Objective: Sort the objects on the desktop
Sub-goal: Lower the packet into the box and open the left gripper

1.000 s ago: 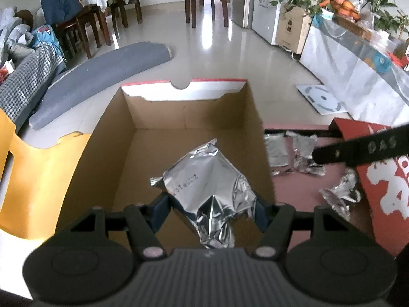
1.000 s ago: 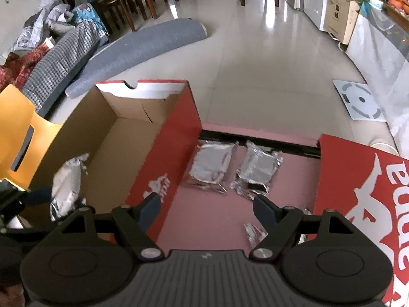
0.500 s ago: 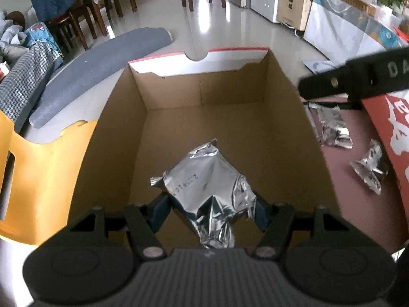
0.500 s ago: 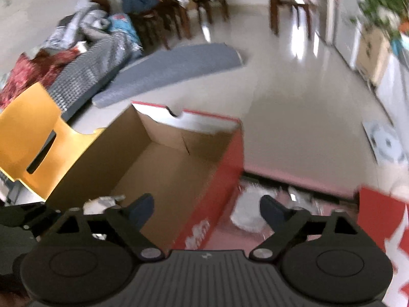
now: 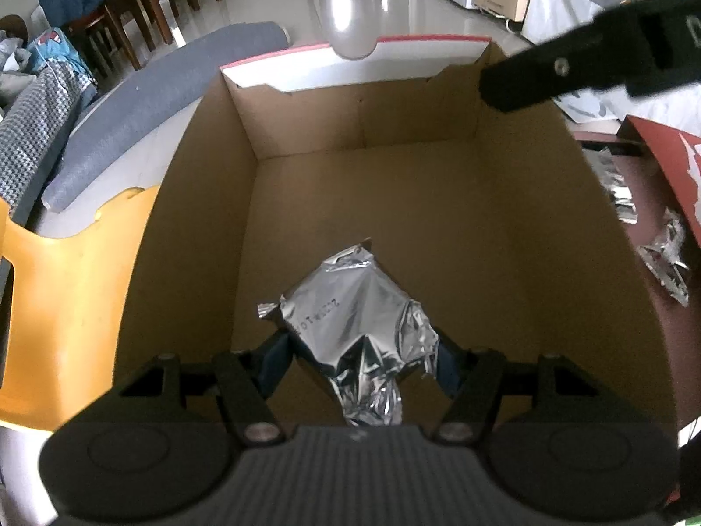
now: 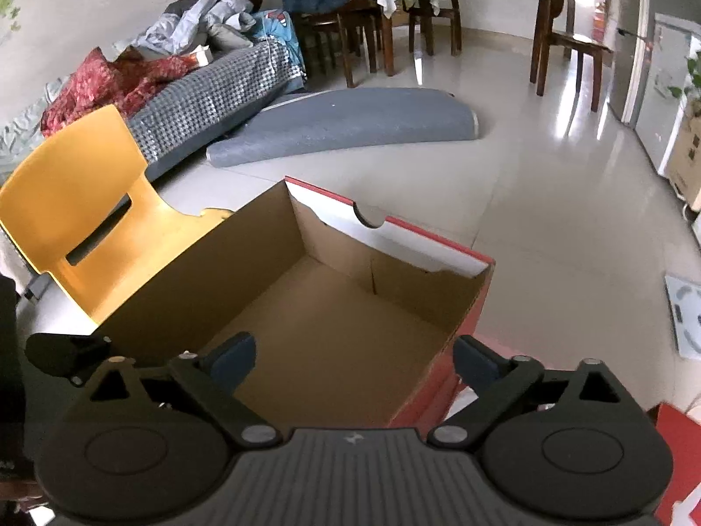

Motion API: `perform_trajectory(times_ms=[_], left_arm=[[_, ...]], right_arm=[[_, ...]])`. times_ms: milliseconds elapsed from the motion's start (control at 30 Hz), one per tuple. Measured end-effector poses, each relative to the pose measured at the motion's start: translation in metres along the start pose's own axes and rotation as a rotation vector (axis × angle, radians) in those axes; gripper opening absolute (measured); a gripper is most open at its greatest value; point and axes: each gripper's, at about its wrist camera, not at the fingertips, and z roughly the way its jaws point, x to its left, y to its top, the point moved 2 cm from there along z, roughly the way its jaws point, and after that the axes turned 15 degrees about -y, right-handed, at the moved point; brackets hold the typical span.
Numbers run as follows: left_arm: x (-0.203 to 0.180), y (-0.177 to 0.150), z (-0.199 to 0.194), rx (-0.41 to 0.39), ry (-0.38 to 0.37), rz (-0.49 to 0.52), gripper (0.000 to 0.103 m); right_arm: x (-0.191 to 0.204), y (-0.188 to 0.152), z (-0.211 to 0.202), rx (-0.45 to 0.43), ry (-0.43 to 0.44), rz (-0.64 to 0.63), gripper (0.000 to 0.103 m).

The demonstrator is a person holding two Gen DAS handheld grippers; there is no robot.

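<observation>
The open red-sided cardboard box [image 5: 438, 228] filled most of your left wrist view, its brown floor bare. Beside its left wall stood the orange plastic chair [image 6: 74, 201]. Your right gripper [image 6: 352, 357] hung over the box's near right wall, fingers spread wide and holding nothing. Your left gripper [image 5: 359, 350] was clamped on the crumpled silver foil packet [image 5: 355, 307], held above the box floor. More loose foil packets [image 5: 666, 258] lay outside, right of the box.

daylit, bright | glare on floor tiles [image 6: 565, 101] | fisheye bending, dark corners | slight softness at edges
</observation>
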Motion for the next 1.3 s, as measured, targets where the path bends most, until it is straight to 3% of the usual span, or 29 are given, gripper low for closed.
perform_trajectory(times_ms=[367,667,1300], left_arm=[[0.016,0.005,0.011,0.042,0.0,-0.055,0.064],[0.023,0.019,0.009,0.028,0.006,-0.052,0.064],[0.038,0.064,0.062,0.08,0.017,-0.133,0.064]], right_arm=[[-0.004,0.004,0.028,0.058,0.028,0.037,0.099],[0.017,-0.008,0.028,0.04,-0.004,-0.103,0.099],[0.009,-0.013,0.034,0.088,-0.045,-0.068,0.099]])
